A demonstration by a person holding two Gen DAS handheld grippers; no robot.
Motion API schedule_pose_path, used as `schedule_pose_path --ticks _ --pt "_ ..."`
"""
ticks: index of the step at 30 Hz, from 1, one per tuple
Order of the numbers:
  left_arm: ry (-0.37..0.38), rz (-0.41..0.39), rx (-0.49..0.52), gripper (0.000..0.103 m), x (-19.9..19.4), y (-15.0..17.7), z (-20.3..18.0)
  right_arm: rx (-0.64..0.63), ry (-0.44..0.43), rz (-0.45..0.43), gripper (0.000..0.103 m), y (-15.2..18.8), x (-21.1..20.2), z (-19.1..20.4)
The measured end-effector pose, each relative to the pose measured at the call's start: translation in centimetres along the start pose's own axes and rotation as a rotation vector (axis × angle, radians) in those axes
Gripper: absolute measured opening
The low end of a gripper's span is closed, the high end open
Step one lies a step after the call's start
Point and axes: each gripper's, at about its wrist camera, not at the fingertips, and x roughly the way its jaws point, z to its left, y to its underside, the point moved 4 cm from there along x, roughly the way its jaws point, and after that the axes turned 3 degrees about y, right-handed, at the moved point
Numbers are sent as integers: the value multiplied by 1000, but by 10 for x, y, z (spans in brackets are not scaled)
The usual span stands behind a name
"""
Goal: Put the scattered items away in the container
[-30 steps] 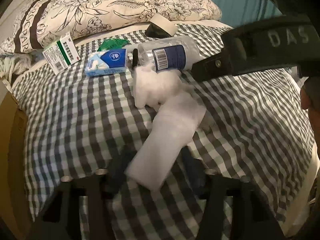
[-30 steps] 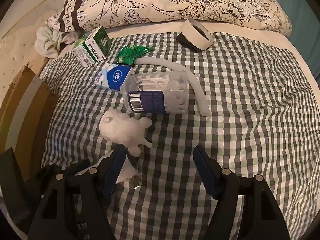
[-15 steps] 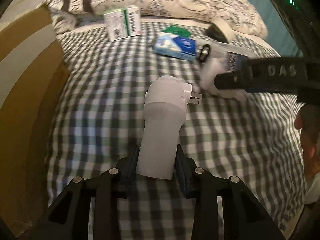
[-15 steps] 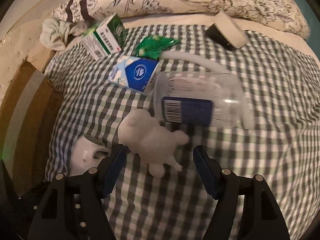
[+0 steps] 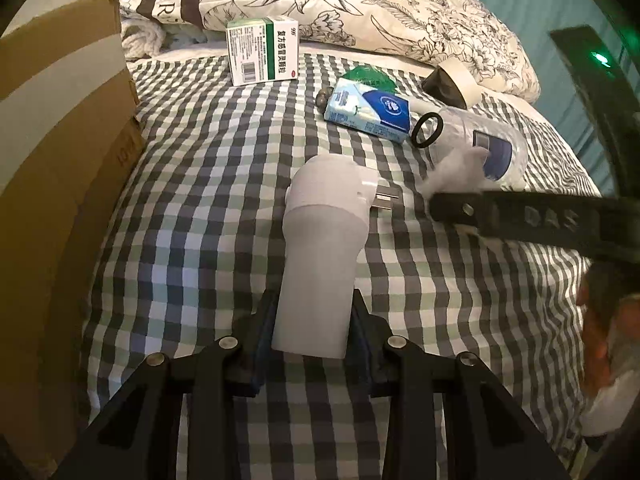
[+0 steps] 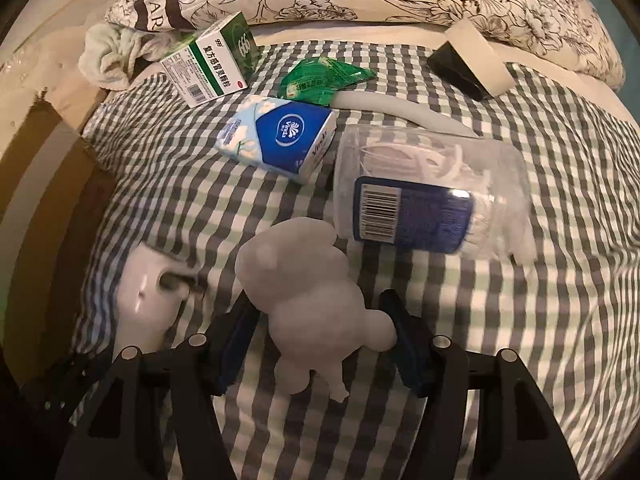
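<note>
Scattered items lie on the grey-and-white checked bed (image 6: 500, 360), and none shows inside the brown cardboard box (image 5: 60, 160) at its left edge, whose inside is hidden; I judge the tidying barely begun. The left tongs (image 5: 312, 320) grip one white plastic plug-in device (image 5: 320, 240), clear of the box. The right tongs (image 6: 316, 340) are closing around one white lumpy soft figure (image 6: 308, 300), pads not yet pressing it. On the bed are one clear tub of floss picks (image 6: 420, 196), one blue tissue pack (image 6: 280, 140), one green-and-white medicine carton (image 6: 212, 68), one green sachet (image 6: 320, 80), one white curved strip (image 6: 400, 112) and one black-and-white roll (image 6: 468, 60). That makes eight items.
</note>
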Motion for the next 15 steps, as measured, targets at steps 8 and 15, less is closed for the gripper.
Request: schedule_pose_path --ticks 8,15 --pt "-34 -21 -24 32 -27 -12 -5 -31 -8 -27 55 14 -42 -7" --pt "-46 -49 -50 32 -56 -14 -10 -50 -36 -67 55 27 -77 -3"
